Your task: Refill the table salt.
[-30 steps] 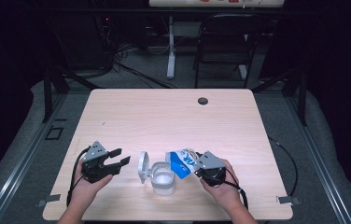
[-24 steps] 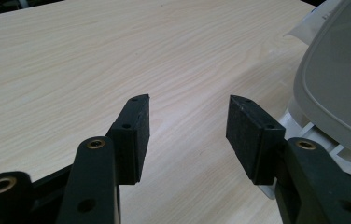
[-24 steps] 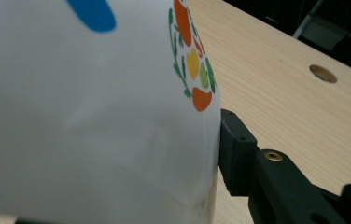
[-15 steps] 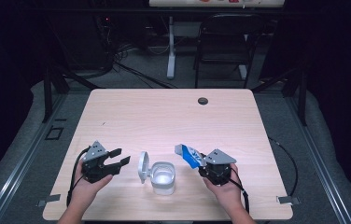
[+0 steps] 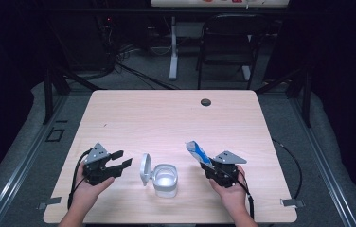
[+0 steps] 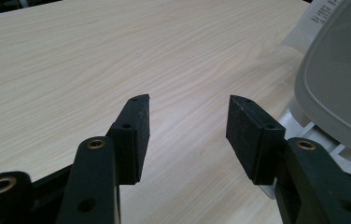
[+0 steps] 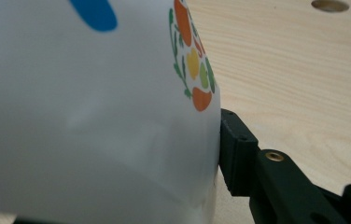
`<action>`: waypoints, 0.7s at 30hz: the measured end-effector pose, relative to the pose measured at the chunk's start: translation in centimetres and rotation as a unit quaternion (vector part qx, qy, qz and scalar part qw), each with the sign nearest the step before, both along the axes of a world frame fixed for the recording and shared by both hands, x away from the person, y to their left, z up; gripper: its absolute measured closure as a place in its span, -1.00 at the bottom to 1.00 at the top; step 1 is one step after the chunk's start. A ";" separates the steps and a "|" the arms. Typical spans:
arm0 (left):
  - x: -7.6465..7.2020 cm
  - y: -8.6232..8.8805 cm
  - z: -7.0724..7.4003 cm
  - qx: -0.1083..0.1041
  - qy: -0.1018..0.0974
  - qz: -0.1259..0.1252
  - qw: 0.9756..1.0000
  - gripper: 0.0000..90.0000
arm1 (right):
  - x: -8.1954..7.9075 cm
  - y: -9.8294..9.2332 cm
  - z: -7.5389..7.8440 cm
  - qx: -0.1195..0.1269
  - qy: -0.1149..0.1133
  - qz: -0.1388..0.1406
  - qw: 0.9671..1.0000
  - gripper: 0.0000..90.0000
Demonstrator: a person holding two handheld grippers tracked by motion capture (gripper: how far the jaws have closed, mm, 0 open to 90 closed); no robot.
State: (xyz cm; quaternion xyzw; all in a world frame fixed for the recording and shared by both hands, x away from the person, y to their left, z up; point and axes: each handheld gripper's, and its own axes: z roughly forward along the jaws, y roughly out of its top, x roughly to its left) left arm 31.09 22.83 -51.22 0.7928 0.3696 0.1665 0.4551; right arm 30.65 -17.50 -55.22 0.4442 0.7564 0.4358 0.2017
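Clamped in our right gripper [image 5: 208,164], the white-and-blue printed pouch [image 5: 196,152] hangs right of the open white plastic flip-lid container [image 5: 165,179], our left gripper [image 5: 120,161] idling with jaws apart, so next we likely set the pouch down gently.

small print on container lid [image 6: 346,79], too blurred to read, no legible text elsewhere

On the bench [image 5: 166,118], the container [image 5: 165,180] sits near the front edge between both grippers, its lid [image 5: 145,169] raised on its left. The pouch [image 5: 197,152] sits right of it; the hole [image 5: 206,102] lies far behind.
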 end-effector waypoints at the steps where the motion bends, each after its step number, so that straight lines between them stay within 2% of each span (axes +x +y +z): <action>1: 0.0 0.0 0.0 0.000 0.000 0.000 1.000 0.11 | 0.1 -0.1 -0.2 0.011 0.004 -0.005 1.000 0.51; 6: 0.0 0.0 0.0 0.001 0.000 0.000 1.000 0.11 | 0.2 -0.5 -0.6 0.028 0.019 -0.018 0.999 0.51; 16: 0.0 -0.1 -0.1 -0.001 -0.003 0.000 1.000 0.11 | 0.2 -0.7 -0.7 0.042 0.034 -0.028 0.998 0.51; 21: 0.0 -0.1 -0.1 -0.002 -0.003 0.000 1.000 0.11 | 0.3 -0.7 -0.8 0.037 0.038 -0.030 0.998 0.50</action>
